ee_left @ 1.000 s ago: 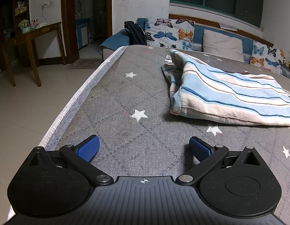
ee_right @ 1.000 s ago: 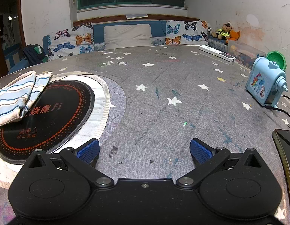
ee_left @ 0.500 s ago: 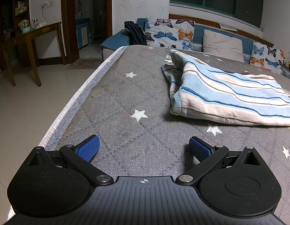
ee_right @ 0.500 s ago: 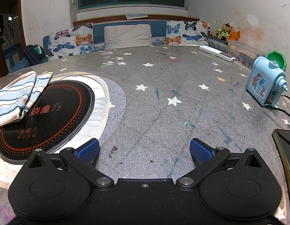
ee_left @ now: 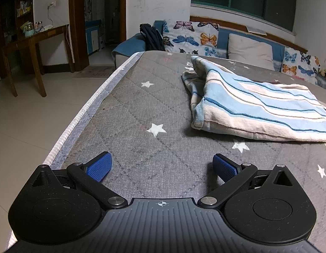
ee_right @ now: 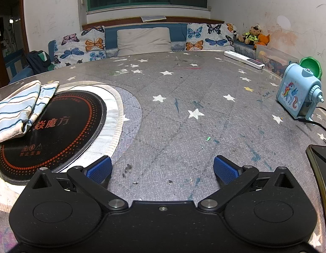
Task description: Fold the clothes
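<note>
On the grey star-print table (ee_left: pixel 129 109), left gripper (ee_left: pixel 162 166) sits low w/ jaws spread wide, nothing held. Folded striped cloth (ee_left: pixel 257 107) lies ahead-right of it, partly over the black round cooktop (ee_right: pixel 57 126). Right gripper (ee_right: pixel 163 166) also wide open, empty, w/ blue pencil sharpener (ee_right: pixel 298 94) far right.

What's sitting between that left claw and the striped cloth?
Nothing. In the left wrist view, only bare grey star-printed table cover separates the open left claw from the folded striped cloth.
</note>
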Demonstrator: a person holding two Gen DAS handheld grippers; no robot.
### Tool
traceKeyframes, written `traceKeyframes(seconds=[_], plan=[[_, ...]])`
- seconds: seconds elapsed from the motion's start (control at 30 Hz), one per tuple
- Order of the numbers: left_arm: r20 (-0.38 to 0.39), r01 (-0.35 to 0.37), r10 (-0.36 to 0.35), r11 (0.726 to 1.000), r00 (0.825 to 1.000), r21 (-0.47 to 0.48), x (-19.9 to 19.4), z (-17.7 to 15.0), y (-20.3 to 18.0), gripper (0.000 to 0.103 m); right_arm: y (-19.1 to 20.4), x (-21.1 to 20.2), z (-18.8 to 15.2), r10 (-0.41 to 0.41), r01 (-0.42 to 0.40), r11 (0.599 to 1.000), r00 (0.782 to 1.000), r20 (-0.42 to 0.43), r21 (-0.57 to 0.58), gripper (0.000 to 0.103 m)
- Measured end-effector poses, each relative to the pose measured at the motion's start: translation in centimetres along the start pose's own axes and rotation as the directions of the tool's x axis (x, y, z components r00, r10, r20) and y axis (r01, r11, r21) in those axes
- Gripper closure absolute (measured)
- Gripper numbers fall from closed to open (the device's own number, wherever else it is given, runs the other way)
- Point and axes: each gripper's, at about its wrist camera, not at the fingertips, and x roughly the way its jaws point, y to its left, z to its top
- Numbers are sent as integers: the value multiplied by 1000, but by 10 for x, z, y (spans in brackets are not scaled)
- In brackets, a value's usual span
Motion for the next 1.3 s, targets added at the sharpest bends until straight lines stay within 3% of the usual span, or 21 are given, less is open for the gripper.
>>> traceKeyframes(seconds=[0.6, 0.67, 1.3], plan=[[0, -1, 1, 1000, 1000, 1, 0, 0, 0, 0, 12, 5, 2, -4, 4, 1000, 1000, -2, -5, 0], [0, 0, 0, 1000, 1000, 0, 0, 0, -1, 0, -10, -4, -1, -3, 3, 1000, 1000, -2, -4, 0], [0, 0, 0, 1000, 1000, 0, 0, -1, 0, 0, -10, -5, -1, -2, 2, 1000, 1000, -1, -2, 0]])
